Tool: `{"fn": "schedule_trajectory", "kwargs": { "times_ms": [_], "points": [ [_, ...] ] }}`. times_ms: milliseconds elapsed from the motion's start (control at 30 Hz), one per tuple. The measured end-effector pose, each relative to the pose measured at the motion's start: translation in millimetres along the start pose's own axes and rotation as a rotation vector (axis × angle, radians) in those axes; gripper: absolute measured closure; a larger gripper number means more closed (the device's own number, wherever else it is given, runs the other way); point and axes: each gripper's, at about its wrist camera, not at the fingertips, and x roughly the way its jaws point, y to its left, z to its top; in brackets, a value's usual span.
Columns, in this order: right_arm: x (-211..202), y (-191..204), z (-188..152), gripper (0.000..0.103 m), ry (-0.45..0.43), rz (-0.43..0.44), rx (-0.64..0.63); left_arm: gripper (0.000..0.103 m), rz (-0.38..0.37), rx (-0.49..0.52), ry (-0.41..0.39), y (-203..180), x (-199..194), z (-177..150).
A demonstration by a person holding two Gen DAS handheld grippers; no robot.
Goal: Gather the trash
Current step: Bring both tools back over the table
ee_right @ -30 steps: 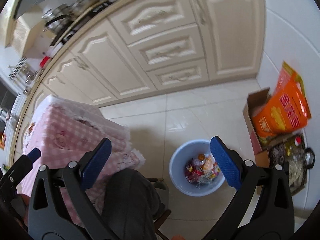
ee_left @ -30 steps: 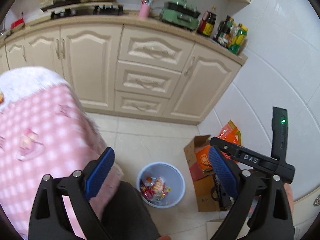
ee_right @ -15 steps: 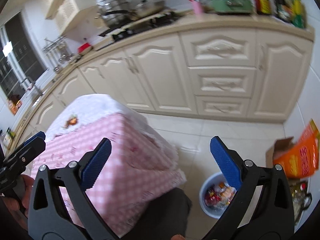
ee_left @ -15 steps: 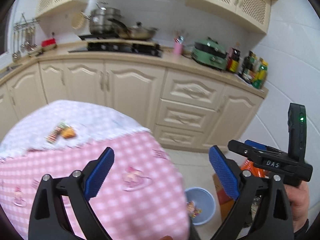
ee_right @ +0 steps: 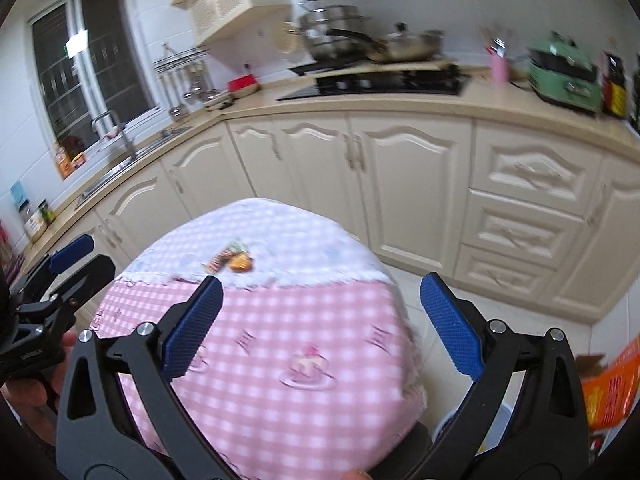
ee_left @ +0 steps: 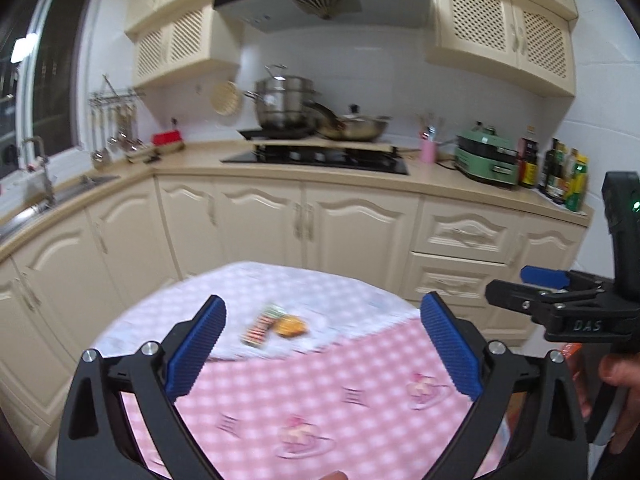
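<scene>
Left wrist view: my left gripper (ee_left: 322,354) stands wide apart and holds nothing, and the trash lies straight ahead of it, just above the gap between the blue pads, on the white far part of the round table (ee_left: 360,392). I count 2 pieces touching or nearly so: a striped wrapper (ee_left: 262,326) with its long axis running from lower left to upper right of the frame, and an orange piece (ee_left: 291,326) just right of it. My right gripper (ee_left: 560,304) shows at the right edge, level with the table's far rim; its jaws look parted. Compared with 0.5 s ago, this view has swung up from the table edge, so the trash has moved from the left of the frame to the centre, and the blue bin has dropped out of sight. Right wrist view: my right gripper (ee_right: 320,326) is also spread and empty. The wrapper (ee_right: 221,261) and orange piece (ee_right: 241,264) sit above and left of its left pad (ee_right: 192,326), so I judge the left gripper (ee_right: 68,268), at the left edge, the better lined up. The bin (ee_right: 505,414) barely peeks out at lower right behind the finger, where 0.5 s ago it showed openly.
</scene>
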Motion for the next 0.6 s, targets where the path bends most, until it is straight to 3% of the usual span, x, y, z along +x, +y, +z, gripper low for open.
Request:
{"fn": "schedule_trajectory", "kwargs": {
  "times_ms": [267, 433, 600],
  "points": [
    [50, 58, 14, 0.006, 0.02, 0.009, -0.092, 0.007, 0.089, -0.028, 0.025, 64, 24, -7],
    [104, 72, 8, 0.006, 0.093, -0.03, -0.121, 0.007, 0.105, 0.034, 0.109, 81, 67, -24],
    [142, 60, -2, 0.006, 0.149, -0.025, -0.083, 0.007, 0.098, 0.131, 0.207, 87, 127, -39]
  ]
}}
